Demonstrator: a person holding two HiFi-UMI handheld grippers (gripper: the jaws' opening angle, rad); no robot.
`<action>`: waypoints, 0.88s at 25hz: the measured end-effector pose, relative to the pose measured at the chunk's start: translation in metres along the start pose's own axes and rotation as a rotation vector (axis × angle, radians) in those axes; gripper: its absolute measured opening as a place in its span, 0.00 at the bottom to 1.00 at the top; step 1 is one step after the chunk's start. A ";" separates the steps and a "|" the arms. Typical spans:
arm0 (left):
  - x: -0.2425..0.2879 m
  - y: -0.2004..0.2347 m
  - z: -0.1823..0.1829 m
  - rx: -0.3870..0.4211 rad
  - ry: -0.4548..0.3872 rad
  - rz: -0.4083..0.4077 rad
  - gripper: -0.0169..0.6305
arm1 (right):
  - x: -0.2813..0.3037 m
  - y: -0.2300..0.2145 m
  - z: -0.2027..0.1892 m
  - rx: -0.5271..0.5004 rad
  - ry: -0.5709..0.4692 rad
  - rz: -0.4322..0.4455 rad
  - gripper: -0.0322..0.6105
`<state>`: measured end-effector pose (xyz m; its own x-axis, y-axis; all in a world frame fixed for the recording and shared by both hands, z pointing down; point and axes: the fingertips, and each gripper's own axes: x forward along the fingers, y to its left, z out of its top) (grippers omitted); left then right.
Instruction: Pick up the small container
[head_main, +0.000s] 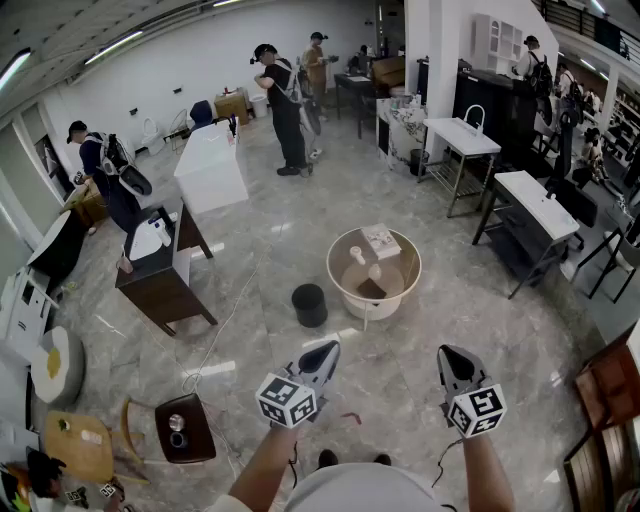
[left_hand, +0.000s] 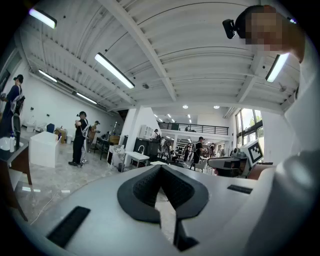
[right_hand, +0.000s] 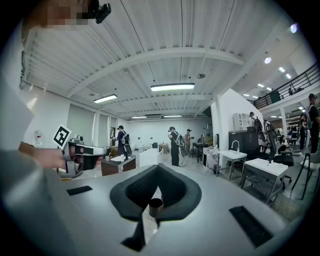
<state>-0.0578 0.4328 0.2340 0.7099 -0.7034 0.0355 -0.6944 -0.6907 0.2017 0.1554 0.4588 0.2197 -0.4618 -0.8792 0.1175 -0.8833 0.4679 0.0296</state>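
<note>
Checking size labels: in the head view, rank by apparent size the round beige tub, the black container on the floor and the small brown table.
Largest: round beige tub.
Then: small brown table.
Smallest: black container.

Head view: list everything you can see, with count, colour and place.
Container: one, black, on the floor ahead of the left gripper.
Tub: one, beige, round, right of the container, small items inside.
Cabinet: one, dark brown, left.
Counter: one, white, beyond the cabinet.
Sink tables: two, white, right.
Stool: one, brown, lower left.
People: several, mostly dark clothes, back and sides.
Left gripper: one, grey, fingers together, empty.
Right gripper: one, grey, fingers together, empty.
</note>
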 end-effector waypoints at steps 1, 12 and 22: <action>0.001 -0.001 -0.001 -0.001 0.000 -0.001 0.05 | 0.000 -0.001 0.000 -0.002 -0.001 0.000 0.07; 0.005 -0.003 -0.006 -0.011 0.018 -0.013 0.05 | 0.000 -0.001 0.002 0.014 0.000 0.005 0.07; -0.003 -0.006 -0.015 -0.025 0.045 -0.086 0.07 | 0.001 0.008 -0.009 0.025 0.010 0.019 0.07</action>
<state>-0.0539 0.4416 0.2471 0.7720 -0.6327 0.0606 -0.6276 -0.7437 0.2304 0.1488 0.4627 0.2294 -0.4777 -0.8692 0.1278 -0.8762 0.4819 0.0026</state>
